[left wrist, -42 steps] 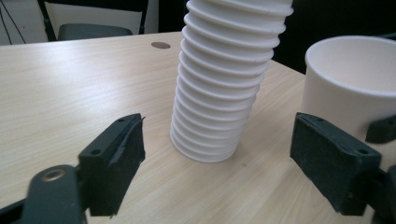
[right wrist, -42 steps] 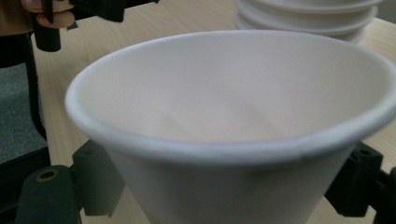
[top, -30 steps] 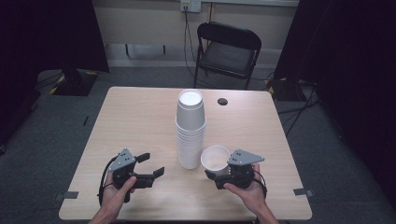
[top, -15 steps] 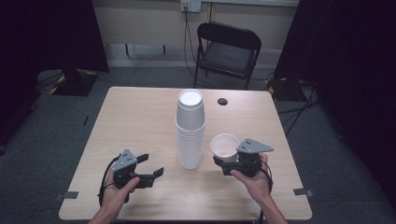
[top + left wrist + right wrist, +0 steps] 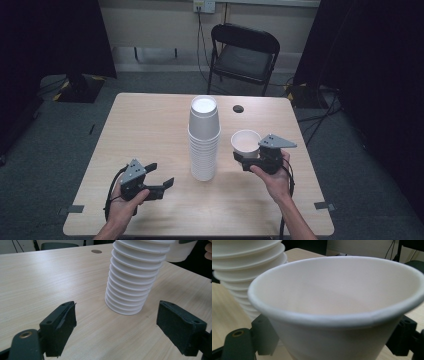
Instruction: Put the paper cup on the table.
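Sitting between right gripper [image 5: 242, 161] jaws — white cup [image 5: 246, 143], mouth up

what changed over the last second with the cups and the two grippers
The right gripper, shut on a single white cup, carried it away from the person and slightly rightward, off from beside the stack's base; the cup now faces more upright. The stack of white cups kept its place at the table's middle, and the left gripper stayed open near the front edge.
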The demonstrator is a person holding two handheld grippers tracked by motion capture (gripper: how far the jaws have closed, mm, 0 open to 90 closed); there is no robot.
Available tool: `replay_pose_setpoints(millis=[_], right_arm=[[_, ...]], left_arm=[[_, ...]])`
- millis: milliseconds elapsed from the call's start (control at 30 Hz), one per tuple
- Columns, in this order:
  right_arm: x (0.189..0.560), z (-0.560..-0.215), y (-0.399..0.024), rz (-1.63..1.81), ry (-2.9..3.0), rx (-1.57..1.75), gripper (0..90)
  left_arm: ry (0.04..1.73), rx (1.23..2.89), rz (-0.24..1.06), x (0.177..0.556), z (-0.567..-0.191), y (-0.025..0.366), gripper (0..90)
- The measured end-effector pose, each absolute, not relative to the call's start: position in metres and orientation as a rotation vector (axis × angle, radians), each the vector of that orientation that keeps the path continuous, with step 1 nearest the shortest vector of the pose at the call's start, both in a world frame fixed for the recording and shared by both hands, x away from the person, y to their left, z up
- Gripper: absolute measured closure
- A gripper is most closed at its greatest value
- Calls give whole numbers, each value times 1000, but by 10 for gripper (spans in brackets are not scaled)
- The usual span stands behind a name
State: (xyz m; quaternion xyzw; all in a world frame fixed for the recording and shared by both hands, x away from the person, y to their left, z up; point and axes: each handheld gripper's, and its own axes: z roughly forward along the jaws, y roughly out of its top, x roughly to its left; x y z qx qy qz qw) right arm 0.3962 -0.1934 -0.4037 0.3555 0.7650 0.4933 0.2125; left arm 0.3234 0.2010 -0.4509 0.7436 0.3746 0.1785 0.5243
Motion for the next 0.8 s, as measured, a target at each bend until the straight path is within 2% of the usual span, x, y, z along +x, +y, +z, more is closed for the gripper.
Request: replay_pose_setpoints(millis=[800], right_arm=[[462, -428, -178, 1305, 2099, 1123, 157]], left_arm=[[907, 1784, 426, 324, -453, 203, 158]])
